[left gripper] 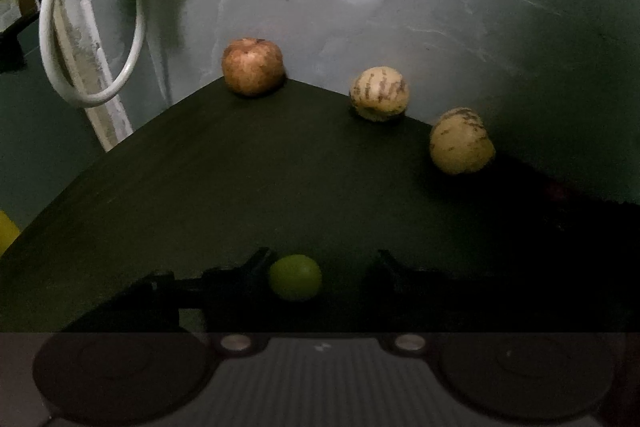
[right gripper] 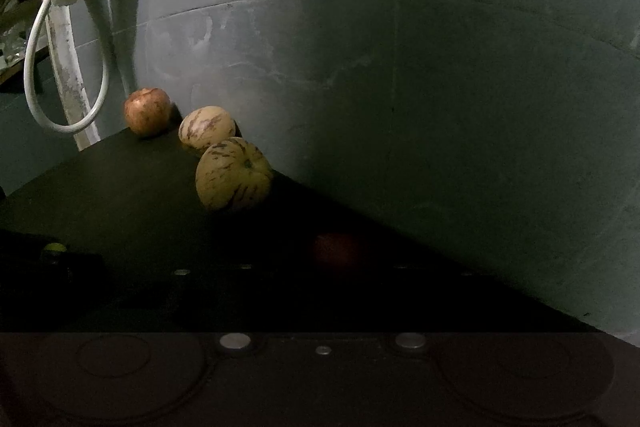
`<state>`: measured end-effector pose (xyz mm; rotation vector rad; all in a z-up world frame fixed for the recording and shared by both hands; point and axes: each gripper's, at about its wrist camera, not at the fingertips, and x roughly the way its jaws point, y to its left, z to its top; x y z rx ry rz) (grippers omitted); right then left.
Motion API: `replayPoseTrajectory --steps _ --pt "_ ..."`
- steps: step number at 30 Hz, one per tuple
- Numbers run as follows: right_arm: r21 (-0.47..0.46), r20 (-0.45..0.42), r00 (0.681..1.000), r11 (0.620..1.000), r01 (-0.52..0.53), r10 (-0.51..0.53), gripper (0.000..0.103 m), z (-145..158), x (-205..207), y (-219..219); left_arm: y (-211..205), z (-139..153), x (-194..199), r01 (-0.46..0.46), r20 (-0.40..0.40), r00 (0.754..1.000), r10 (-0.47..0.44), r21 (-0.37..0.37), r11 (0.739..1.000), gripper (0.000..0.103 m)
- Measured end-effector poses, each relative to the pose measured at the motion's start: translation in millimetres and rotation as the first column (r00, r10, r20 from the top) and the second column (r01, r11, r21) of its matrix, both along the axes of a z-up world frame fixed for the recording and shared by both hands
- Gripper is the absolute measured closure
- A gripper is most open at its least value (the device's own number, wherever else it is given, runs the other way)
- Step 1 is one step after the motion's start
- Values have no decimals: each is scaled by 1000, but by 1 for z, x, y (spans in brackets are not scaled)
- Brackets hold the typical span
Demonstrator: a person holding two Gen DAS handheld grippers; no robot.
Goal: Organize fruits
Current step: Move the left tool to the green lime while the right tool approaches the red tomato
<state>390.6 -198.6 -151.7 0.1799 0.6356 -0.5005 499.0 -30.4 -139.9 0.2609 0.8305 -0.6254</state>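
A dark tabletop (left gripper: 248,187) meets a scuffed grey wall (left gripper: 400,19); a white cable loop (left gripper: 52,27) hangs at ten o'clock. The left gripper (left gripper: 320,271) is levelled low over the table, jaws apart, a small green fruit (left gripper: 295,277) between them against the left finger. A brown apple (left gripper: 253,71) and two striped pale fruits (left gripper: 379,93) (left gripper: 460,141) line the wall from twelve to two o'clock. In the right wrist view a dim red fruit (right gripper: 338,253) lies ahead; the right gripper's fingers are lost in shadow, so their state can't be told.

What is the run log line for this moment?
left gripper: open around lime | right gripper: unclear, dark | apple, two striped melons at wall
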Motion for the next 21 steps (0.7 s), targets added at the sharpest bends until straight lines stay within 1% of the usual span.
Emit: replayPoseTrajectory --steps 2,5,21 --pt "-3 -2 1000 1000 -10 10 70 0 0 2 1 1 0 -10 0 1000 10 0 1000 50" --pt "5 -5 1000 1000 -26 26 74 1 0 7 3 1 -2 -14 -8 1000 14 3 1000 50" --pt "44 -15 997 996 -80 80 74 7 -7 26 16 7 -12 -9 -35 999 10 29 1000 50"
